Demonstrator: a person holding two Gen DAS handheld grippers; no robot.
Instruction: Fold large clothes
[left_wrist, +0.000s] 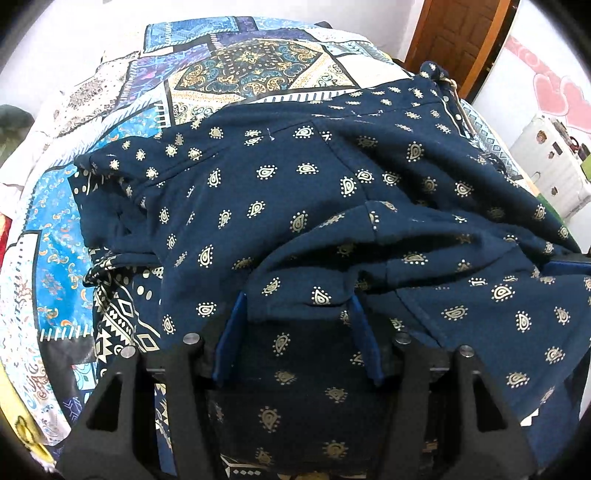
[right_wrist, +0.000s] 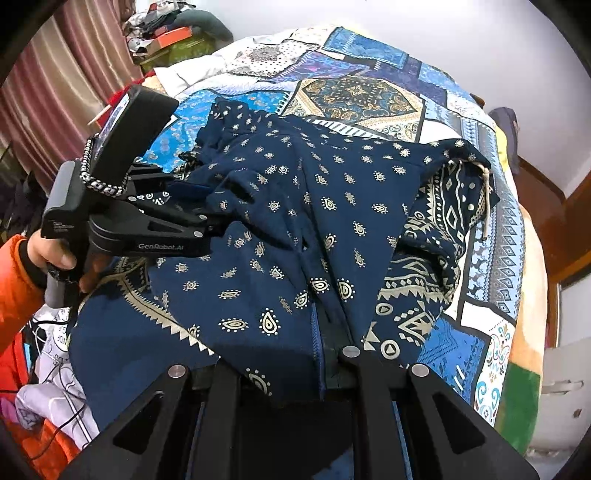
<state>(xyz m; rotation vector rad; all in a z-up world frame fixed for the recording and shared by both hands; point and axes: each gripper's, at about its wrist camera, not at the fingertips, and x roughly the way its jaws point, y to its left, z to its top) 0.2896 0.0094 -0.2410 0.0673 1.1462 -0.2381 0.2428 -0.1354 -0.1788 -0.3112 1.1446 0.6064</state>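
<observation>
A large navy garment (left_wrist: 295, 192) with gold paisley print and a geometric gold border lies rumpled on a bed; it also shows in the right wrist view (right_wrist: 295, 236). My left gripper (left_wrist: 295, 325) has its blue pads (left_wrist: 231, 339) wide apart with a fold of the garment draped between them; it also shows in the right wrist view (right_wrist: 199, 206) at the garment's left side, held in a hand. My right gripper (right_wrist: 321, 354) sits at the garment's near edge, and the cloth covers its fingertips. A cream drawstring (right_wrist: 485, 195) hangs at the garment's far right.
The bed is covered by a blue patchwork quilt (left_wrist: 243, 70) (right_wrist: 362, 92). A wooden door (left_wrist: 458, 37) and a white suitcase (left_wrist: 546, 155) stand to the right. Curtains (right_wrist: 66, 62) and piled clothes (right_wrist: 48, 398) are at the left.
</observation>
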